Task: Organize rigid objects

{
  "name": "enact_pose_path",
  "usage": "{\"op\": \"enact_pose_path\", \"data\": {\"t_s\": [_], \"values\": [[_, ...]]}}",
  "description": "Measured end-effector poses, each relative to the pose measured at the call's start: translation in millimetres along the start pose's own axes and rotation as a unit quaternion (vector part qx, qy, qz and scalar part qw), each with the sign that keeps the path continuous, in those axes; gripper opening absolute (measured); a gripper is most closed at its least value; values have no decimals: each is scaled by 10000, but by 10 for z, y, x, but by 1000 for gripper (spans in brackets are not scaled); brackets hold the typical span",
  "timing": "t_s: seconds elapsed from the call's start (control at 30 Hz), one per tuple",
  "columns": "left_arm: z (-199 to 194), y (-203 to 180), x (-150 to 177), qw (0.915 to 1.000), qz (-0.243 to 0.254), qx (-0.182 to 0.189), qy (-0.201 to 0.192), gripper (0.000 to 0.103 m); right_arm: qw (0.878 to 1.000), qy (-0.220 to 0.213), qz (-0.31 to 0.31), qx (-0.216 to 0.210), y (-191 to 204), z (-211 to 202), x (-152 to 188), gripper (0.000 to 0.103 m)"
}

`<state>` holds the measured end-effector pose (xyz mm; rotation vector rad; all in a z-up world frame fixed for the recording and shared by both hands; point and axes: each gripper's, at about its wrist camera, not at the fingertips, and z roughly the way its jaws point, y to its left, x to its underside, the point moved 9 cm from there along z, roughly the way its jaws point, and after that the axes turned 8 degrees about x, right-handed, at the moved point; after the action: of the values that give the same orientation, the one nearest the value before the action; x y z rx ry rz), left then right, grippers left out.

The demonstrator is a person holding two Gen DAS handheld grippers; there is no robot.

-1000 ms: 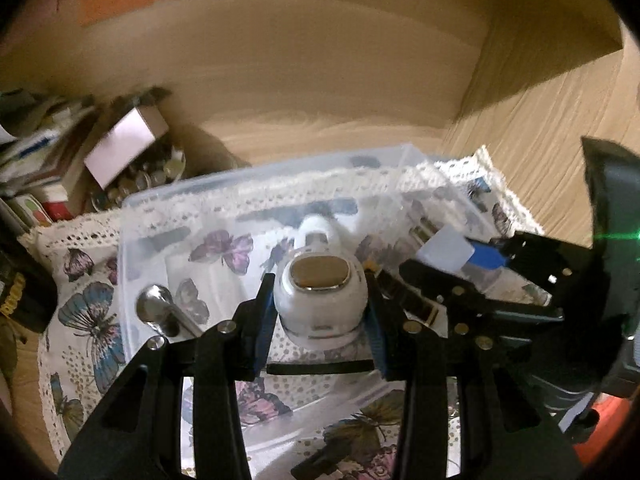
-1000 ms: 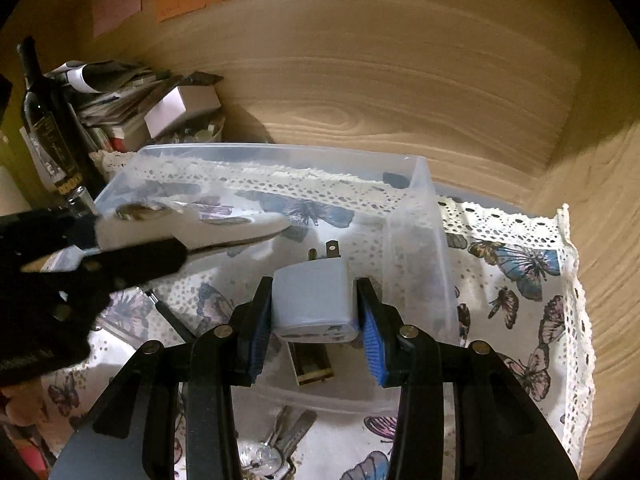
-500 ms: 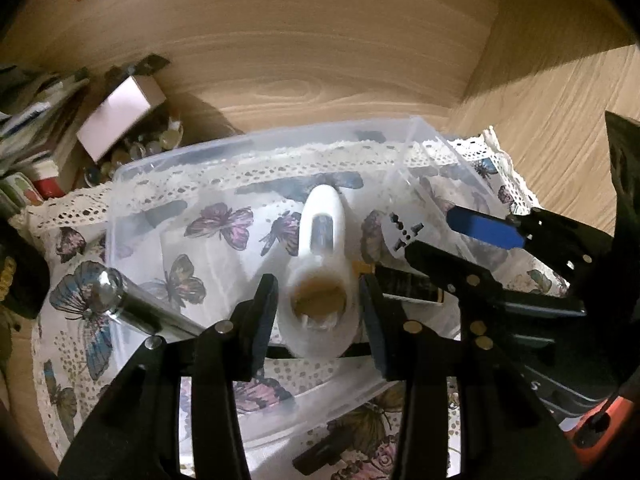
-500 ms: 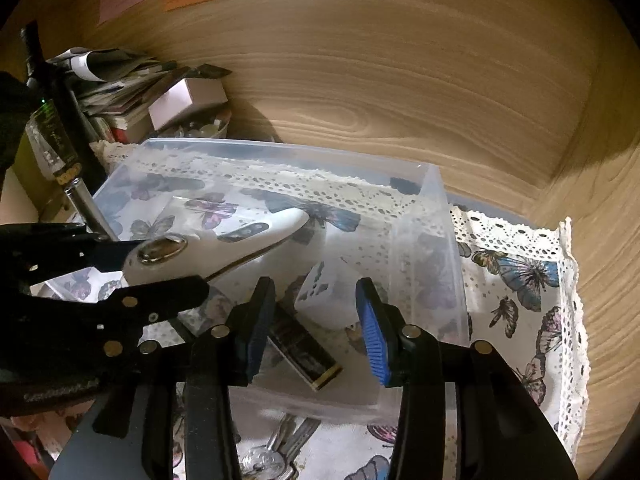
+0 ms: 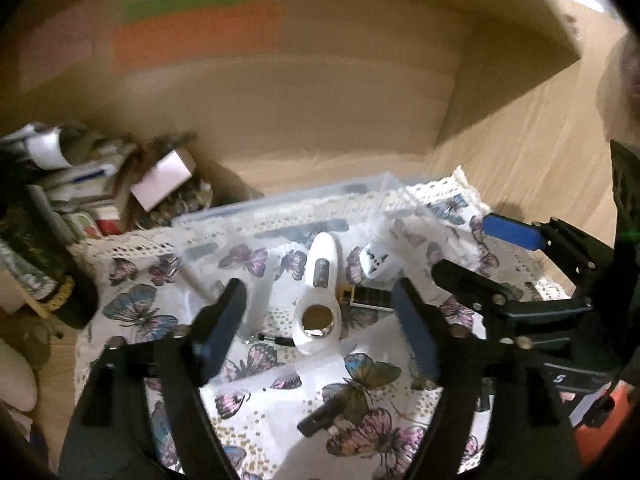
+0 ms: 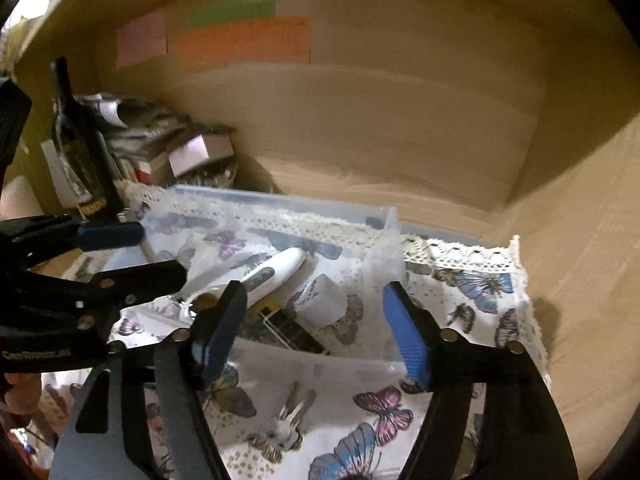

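A clear plastic bin (image 5: 280, 204) (image 6: 384, 216) sits on a butterfly cloth. Inside lie a white handheld device (image 5: 320, 300) (image 6: 272, 272), a white plug adapter (image 5: 376, 264) (image 6: 324, 300) and a black and gold lighter (image 5: 366, 298) (image 6: 292, 332). My left gripper (image 5: 320, 320) is open and empty, above the bin's near side. My right gripper (image 6: 312, 332) is open and empty, above the bin's near right corner. A bunch of keys (image 6: 288, 424) lies on the cloth in front of the bin.
A dark bottle (image 6: 76, 140), stacked books and a small pink box (image 6: 192, 152) crowd the back left corner. Wooden walls close off the back and right. A small black object (image 5: 320, 416) lies on the cloth near the left gripper.
My left gripper opened and let the white device drop into the bin. My right gripper, which had released the adapter, opened wider. Both grippers pulled back and up from the bin.
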<state>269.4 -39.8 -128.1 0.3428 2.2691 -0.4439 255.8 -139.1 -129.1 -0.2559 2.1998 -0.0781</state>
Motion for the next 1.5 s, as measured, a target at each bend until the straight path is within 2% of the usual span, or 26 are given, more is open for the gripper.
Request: {"op": "enact_pose_path", "data": {"t_s": [0.1,0.2,0.37,0.47,0.57,0.7,0.93,0.97,1.03,1.1,1.17,1.37,1.5], "values": [[-231,-59,44,9996,111,-156,-199,88,9997,-242,66,14,-38,-230,12,82],[-374,-100,122,9991,150,-243,-315,96,9990,-423,92,64,-74,-448,57,84],[-517,-184,358,9990,193,-245,-320,97,9979,-597,134,211,-133,-695,202,88],[-502,-209,556,9993,190,-251,-186,98,9975,-623,179,297,-170,-768,311,91],[-426,-234,795,9996,138,-240,74,98,9975,-523,296,380,-236,-806,492,94],[-293,-303,1133,9988,187,-154,435,98,9983,-157,336,454,-267,-726,761,95],[-142,-399,1484,9974,71,37,713,98,9970,507,464,347,-280,-456,1209,93],[-119,-414,1528,9973,72,55,726,96,9965,596,503,293,-276,-424,1268,91],[-88,-431,1581,9970,73,78,762,80,9947,830,587,149,-242,-331,1381,78],[-54,-453,1617,9966,60,115,814,75,9923,1074,615,91,-198,-240,1486,60],[-31,-465,1640,9964,32,185,827,72,9909,1187,640,8,-148,-205,1544,54],[74,-578,1723,9942,162,357,1000,50,9904,1230,630,-61,-45,-210,1581,37],[76,-626,1744,9944,310,333,952,35,9907,1171,686,-54,-69,-230,1603,37]]}}
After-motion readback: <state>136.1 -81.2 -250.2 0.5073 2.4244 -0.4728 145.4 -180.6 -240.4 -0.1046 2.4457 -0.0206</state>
